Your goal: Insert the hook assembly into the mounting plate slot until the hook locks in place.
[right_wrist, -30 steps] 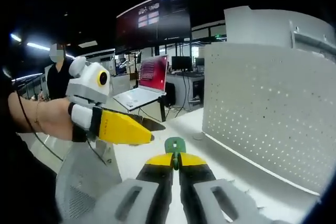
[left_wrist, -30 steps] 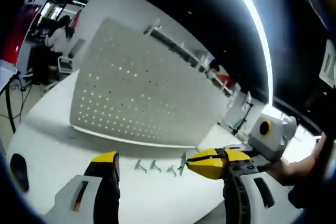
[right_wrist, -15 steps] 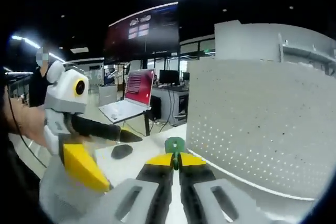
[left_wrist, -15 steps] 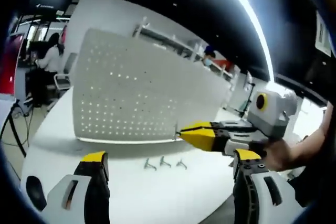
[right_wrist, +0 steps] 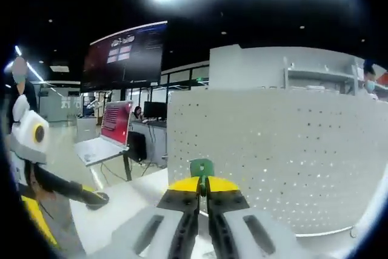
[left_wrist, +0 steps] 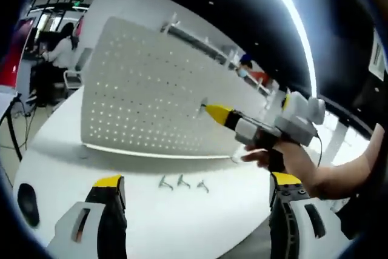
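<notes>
Office desks, monitors and a red-lit laptop screen sit behind a white tabletop [left_wrist: 182,216] under bright ceiling strips. On the right gripper [right_wrist: 203,181], the yellow-tipped jaws are pressed together on a small green hook piece [right_wrist: 202,168], which stands up between the tips. Seen from the left gripper view, that same gripper has risen from low over the tabletop a second ago to the face of the upright white perforated mounting plate [left_wrist: 151,101], its yellow nose now just at, perhaps touching, one row of holes; the small metal end of the hook looks to be against the plate, though contact is too fine to confirm. The left gripper [left_wrist: 194,189] hangs back with jaws spread wide, holding nothing. Three small grey metal hooks [left_wrist: 182,183] lie loose on the tabletop before the plate's lower edge. Insertion appears to be starting, and locking is not yet evident.
</notes>
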A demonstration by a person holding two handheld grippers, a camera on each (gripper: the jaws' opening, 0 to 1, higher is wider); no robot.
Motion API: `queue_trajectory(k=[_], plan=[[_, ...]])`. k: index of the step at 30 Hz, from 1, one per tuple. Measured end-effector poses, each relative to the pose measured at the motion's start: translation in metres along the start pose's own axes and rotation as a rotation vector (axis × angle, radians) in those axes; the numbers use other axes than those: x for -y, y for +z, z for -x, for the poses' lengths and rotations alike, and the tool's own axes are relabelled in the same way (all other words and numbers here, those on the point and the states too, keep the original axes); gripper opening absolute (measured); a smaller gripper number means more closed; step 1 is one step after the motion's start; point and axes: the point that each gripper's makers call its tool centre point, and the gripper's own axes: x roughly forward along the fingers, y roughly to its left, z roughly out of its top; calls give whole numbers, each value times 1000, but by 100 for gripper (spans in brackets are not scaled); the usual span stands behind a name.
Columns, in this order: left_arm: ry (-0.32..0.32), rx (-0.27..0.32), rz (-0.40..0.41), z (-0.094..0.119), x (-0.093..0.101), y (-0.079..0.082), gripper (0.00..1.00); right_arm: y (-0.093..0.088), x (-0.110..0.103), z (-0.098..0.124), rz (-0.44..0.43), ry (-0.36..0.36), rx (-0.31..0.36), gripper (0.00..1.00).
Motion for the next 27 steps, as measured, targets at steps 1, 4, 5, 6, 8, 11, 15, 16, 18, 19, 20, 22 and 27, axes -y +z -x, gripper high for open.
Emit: queue_trajectory(k=[1, 4, 5, 6, 8, 11, 15, 16, 18, 19, 20, 22, 27], plan=[[0, 4, 6, 0, -1, 0, 100, 3, 6, -2, -1, -14, 5, 0], [5, 3, 11, 1, -3, 0, 100, 15, 22, -8, 18, -49, 36, 0], [6, -3, 13, 0, -4, -2, 100, 18, 27, -11, 18, -58, 43, 0], [6, -9, 13, -1, -5, -4, 100, 20, 31, -13, 16, -64, 48, 0], [4, -26, 8, -3, -6, -6, 100, 25, 41, -18, 18, -91, 62, 0], [8, -26, 1, -4, -7, -5, 100, 30, 57, -24, -1, -127, 74, 0], [2, -36, 19, -10, -8, -8, 100, 39, 72, -33, -31, -162, 113, 0], [1, -36, 15, -10, -7, -7, 100, 40, 76, -35, -30, -174, 118, 0], [3, -30, 19, -10, -8, -6, 100, 44, 83, -41, -21, -193, 123, 0], [1, -27, 28, -10, -7, -4, 100, 47, 89, -44, -25, -213, 136, 0], [-2, -27, 32, -10, -7, -4, 100, 49, 94, -47, -32, -227, 140, 0], [-2, -31, 34, -10, -8, -4, 100, 53, 102, -49, -40, -251, 150, 0], [10, -36, 37, -9, -14, -3, 100, 59, 117, -55, -49, -292, 169, 0]])
